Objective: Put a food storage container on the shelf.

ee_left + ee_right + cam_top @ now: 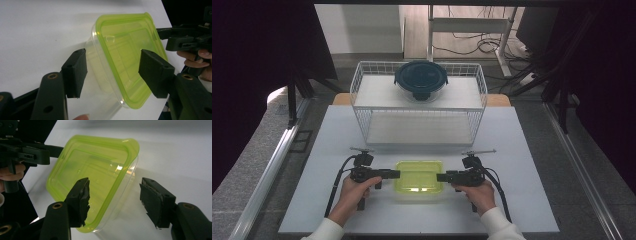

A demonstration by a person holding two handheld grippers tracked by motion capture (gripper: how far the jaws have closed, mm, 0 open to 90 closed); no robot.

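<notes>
Green-lidded container [418, 179] sits at table's [532, 150] near edge btwn left gripper [395, 174] & right gripper [441, 177], jaws parted round its ends w/o pinching: squeeze both evenly, lift level.

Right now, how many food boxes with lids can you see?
2. The clear rectangular plastic box with the green lid sits between the grippers; the round glass bowl with the dark lid sits atop the white wire rack.
</notes>
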